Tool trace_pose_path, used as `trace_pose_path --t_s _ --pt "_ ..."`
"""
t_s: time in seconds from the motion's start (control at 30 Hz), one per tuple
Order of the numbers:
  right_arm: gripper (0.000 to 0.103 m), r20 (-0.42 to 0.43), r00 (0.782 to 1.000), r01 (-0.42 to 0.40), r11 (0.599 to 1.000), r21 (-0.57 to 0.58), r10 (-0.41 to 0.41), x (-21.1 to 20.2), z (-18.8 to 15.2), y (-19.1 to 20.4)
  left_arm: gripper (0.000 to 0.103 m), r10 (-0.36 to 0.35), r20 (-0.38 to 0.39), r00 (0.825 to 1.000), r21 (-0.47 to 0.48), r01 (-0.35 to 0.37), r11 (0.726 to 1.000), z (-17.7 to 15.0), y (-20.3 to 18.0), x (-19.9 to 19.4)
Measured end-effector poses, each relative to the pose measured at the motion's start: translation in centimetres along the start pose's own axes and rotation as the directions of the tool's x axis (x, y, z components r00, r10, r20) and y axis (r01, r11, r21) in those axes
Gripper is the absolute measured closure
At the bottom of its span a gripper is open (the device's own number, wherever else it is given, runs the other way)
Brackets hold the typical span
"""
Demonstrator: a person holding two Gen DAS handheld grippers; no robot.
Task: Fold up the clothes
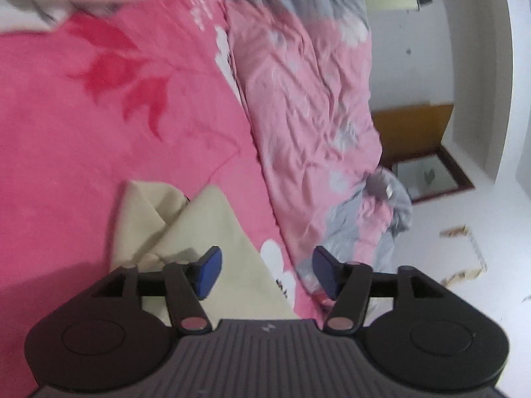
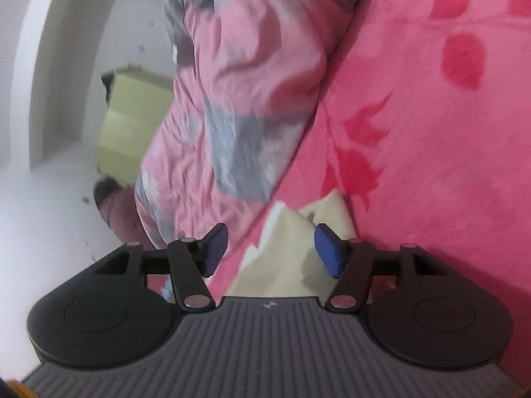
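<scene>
the left gripper [image 1: 264, 273] is hovering over a bed, its blue-padded jaws standing apart with nothing between them. a cream garment [image 1: 186, 232] is lying crumpled on the bright pink blanket [image 1: 83, 126] just ahead of the left pad. a pink and grey floral quilt [image 1: 308, 99] is running along the blanket's right edge. a framed picture [image 1: 428, 175] is leaning against the white wall beyond.
</scene>
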State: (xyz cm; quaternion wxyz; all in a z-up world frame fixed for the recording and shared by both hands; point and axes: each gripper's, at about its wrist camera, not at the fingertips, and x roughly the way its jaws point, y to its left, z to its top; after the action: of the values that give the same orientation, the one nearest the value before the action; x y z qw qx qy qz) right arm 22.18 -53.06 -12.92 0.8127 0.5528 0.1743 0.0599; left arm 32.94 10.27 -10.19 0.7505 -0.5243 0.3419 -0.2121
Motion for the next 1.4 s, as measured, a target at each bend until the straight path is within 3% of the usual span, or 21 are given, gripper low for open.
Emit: trace_pose_path --t_s 0.17,0.33,0.47,0.63,0.7,0.93,1.0,1.13,1.27,1.4 --pt "0.04 0.004 0.996 -0.087 0.995 0.048 0.087 -5.2 -0.9 1.0 0.033 -0.014 -0.022 1.0 0.071 0.016 0.997 -2.4 -2.2 -4.8" --pt "0.028 -0.049 0.989 -0.13 0.985 0.113 0.136 -10.4 -4.0 2.0 0.029 0.068 -0.076 0.995 0.188 -0.053 0.981 -7.2 -4.6 -9.5" --pt "0.023 -0.12 0.989 -0.064 0.981 0.184 0.087 -13.0 -7.0 1.6 0.02 0.119 -0.081 0.99 0.23 -0.097 0.968 -11.6 -4.2 -11.5" --pt "0.023 -0.182 0.983 0.048 0.971 0.233 -0.005 -13.2 -10.6 0.3 0.018 0.201 -0.03 0.979 0.193 -0.192 0.962 -14.6 -1.3 -9.8" --pt "0.023 -0.177 0.983 0.091 0.977 0.194 -0.056 -12.5 -11.2 0.7 0.019 0.242 -0.001 0.97 0.18 -0.238 0.954 -15.3 -0.2 -8.8" --pt "0.023 -0.118 0.977 0.19 0.978 0.091 -0.179 -9.2 -11.4 2.1 0.021 0.253 0.162 0.954 0.197 -0.282 0.939 -15.6 0.1 -6.6" --pt "0.023 -0.091 0.977 0.202 0.976 0.082 -0.194 -8.5 -11.1 2.1 0.025 0.252 0.18 0.951 0.198 -0.286 0.938 -15.6 0.1 -6.6" --pt "0.022 -0.039 0.974 0.224 0.972 0.078 -0.221 -7.0 -10.6 2.0 0.053 0.252 0.215 0.944 0.199 -0.295 0.935 -15.4 0.0 -6.6" --pt "0.025 -0.003 0.97 0.241 0.968 0.073 -0.242 -6.2 -10.5 2.3 0.071 0.251 0.25 0.935 0.2 -0.303 0.932 -15.3 -0.1 -6.5" --pt "0.067 -0.015 0.969 0.246 0.963 0.106 -0.246 -5.5 -10.1 1.7 0.08 0.249 0.285 0.926 0.201 -0.312 0.929 -15.1 -0.2 -6.5"
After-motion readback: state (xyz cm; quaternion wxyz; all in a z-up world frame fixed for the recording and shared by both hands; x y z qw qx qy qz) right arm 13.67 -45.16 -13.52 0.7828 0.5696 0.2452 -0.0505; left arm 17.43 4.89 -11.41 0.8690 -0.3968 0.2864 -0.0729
